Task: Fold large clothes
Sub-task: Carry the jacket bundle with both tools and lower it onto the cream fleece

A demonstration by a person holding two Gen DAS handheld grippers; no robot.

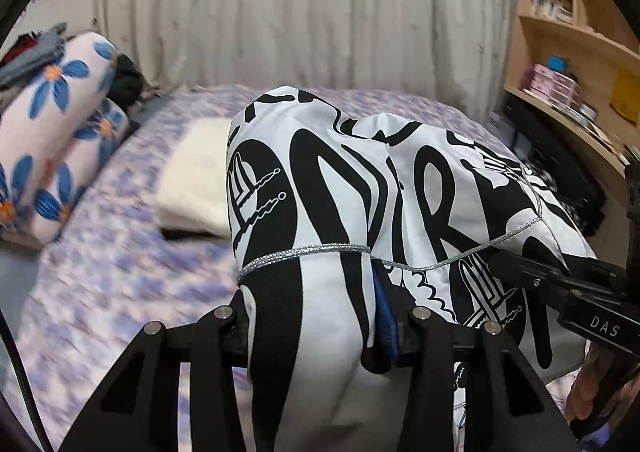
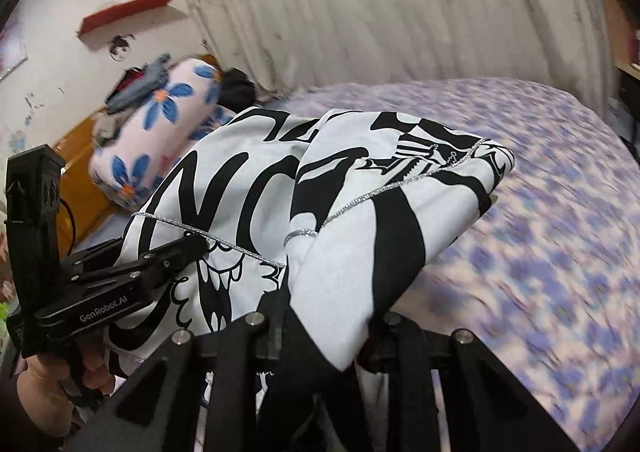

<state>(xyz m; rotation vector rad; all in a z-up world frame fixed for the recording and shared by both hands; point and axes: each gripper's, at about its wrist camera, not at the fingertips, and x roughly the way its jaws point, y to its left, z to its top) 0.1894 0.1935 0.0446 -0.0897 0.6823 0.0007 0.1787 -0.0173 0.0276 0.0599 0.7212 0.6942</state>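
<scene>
Here both grippers are clenched on one black-and-white printed garment (image 1: 360, 187), held bunched above the purple flowered bed (image 1: 120, 272). The left gripper (image 1: 316, 332) pinches a fold at six o'clock in its own view, with the right gripper (image 1: 532, 272) biting the cloth at four o'clock. A folded white towel (image 1: 196, 179) lies at nine o'clock, beside floral pillows (image 1: 52, 123).

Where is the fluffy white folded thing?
In the left wrist view, the white folded cloth lies on the purple bedspread, left of the black-and-white garment and right of the blue-flowered bedding roll.
</scene>
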